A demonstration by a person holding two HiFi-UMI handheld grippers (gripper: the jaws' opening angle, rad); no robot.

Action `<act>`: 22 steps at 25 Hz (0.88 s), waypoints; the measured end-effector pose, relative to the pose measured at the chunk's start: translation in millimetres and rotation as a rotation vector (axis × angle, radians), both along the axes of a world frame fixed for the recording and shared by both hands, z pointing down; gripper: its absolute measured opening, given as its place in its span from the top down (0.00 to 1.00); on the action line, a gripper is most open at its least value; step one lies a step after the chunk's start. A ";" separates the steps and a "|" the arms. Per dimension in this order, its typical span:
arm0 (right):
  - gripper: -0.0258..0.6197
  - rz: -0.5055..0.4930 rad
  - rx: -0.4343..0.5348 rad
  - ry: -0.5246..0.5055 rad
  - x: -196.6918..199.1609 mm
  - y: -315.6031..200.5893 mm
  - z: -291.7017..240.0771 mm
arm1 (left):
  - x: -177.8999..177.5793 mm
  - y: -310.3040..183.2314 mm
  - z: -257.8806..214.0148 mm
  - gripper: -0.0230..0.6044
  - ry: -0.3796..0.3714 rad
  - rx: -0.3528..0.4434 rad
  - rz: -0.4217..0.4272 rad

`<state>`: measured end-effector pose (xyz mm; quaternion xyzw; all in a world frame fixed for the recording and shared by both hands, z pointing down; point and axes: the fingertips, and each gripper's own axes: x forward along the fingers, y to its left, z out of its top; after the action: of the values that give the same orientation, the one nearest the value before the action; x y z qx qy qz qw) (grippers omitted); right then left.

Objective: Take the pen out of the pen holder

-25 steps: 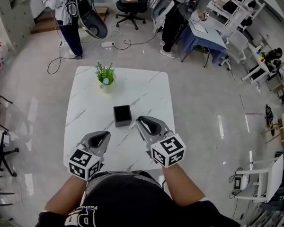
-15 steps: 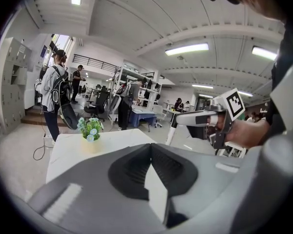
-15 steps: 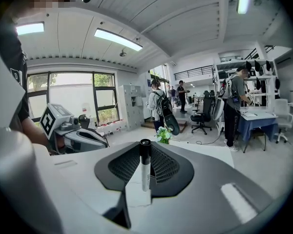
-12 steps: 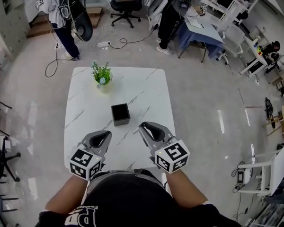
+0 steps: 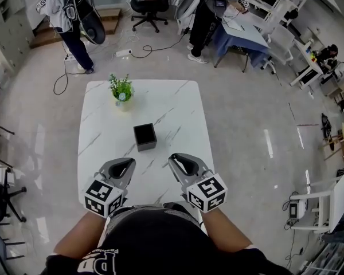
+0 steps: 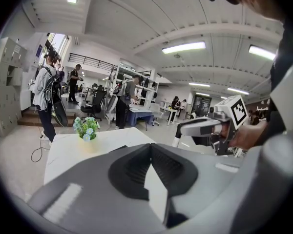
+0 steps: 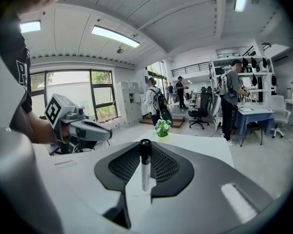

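Holding: right gripper (image 5: 178, 161) clamps the pen (image 7: 145, 165) upright between its jaws.
Changed: it has drawn back from the pen holder (image 5: 144, 136), mid-table, toward the table's (image 5: 172, 105) near edge.
Left gripper (image 5: 122, 166): jaws together, empty, near edge.
Meaning: pen looks clear of the holder; extraction seems done.

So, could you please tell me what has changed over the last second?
The right gripper, shut on the pen, drew back from the pen holder toward the person. The left gripper, pen holder and plant stayed put.
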<state>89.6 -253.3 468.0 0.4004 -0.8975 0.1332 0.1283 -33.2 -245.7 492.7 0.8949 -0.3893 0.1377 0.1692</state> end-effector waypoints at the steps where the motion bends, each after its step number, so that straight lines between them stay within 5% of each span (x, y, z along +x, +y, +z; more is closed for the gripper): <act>1: 0.86 0.001 0.000 -0.002 0.2 0.8 0.3 | 0.8 0.2 -0.5 0.87 -0.001 0.001 0.003; 22: 0.86 -0.010 -0.013 0.008 -4.7 2.7 7.6 | 5.2 -3.4 -1.1 0.87 0.001 0.003 0.004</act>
<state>84.9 -250.6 475.6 0.3954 -0.8981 0.1370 0.1351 -27.9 -249.0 491.6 0.8961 -0.3874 0.1369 0.1679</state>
